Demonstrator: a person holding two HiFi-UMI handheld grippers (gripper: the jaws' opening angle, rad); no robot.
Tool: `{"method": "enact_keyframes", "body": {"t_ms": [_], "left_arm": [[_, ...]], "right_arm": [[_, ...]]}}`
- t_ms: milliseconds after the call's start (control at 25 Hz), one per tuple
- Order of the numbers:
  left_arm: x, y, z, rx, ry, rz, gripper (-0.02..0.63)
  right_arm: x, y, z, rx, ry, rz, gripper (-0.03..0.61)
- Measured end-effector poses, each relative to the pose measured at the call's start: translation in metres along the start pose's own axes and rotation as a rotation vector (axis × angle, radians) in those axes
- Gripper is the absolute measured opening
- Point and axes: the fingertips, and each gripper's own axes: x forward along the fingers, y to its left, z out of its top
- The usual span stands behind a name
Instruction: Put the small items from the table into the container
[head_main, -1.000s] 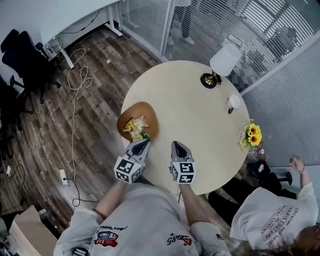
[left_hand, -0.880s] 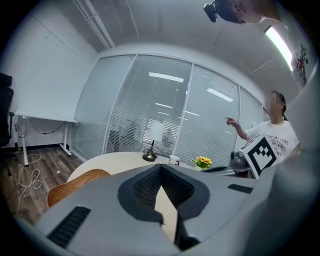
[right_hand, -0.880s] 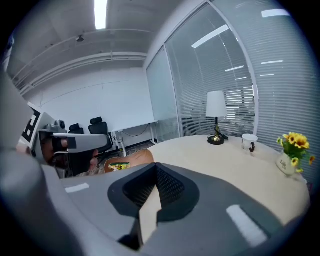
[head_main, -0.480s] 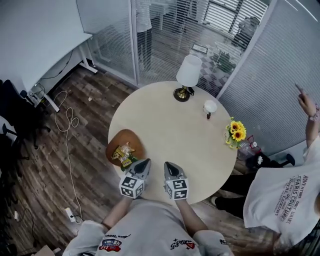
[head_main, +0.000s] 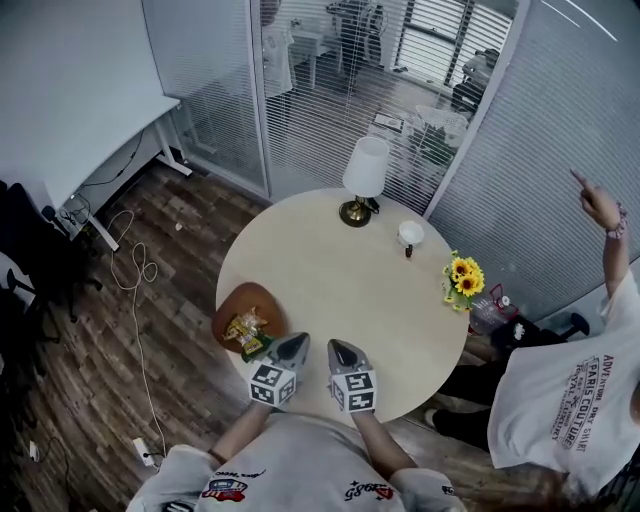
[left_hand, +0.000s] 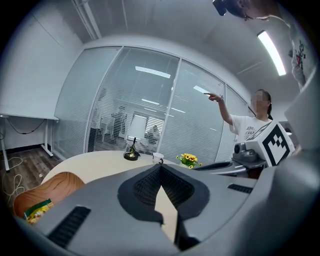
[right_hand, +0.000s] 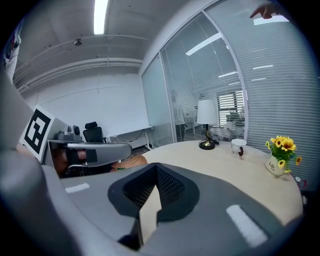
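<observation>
A brown wooden bowl (head_main: 252, 304) sits at the table's near left edge with yellow and green snack packets (head_main: 245, 331) inside it. My left gripper (head_main: 296, 343) is just right of the bowl, over the table's near edge, shut and holding nothing. Beside it, my right gripper (head_main: 338, 349) is likewise shut and holding nothing. In the left gripper view the left gripper (left_hand: 160, 167) has its jaws meeting at the tips, with the bowl (left_hand: 57, 182) and a packet (left_hand: 36, 210) low at the left. The right gripper (right_hand: 156, 167) points across the table; the bowl (right_hand: 134, 161) peeks out behind the left gripper.
On the far side of the round table (head_main: 330, 270) stand a white lamp (head_main: 365, 168), a white cup (head_main: 410, 234) and a small pot of sunflowers (head_main: 462, 275). A person (head_main: 565, 385) stands at the right with an arm raised. Glass walls surround the table.
My left gripper has drawn away from the bowl toward the right, closer to the right gripper. The head view has lifted and shows more of the room. The person at the right raised an arm.
</observation>
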Motion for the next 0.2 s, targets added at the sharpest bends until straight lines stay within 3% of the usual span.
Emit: {"method": "enact_keyframes", "body": {"t_ms": [200], "left_arm": [[-0.001, -0.007, 0.014, 0.028, -0.011, -0.011, 0.006]], "right_arm": [[-0.008, 0.001, 0.013, 0.0, -0.027, -0.005, 0.0]]}}
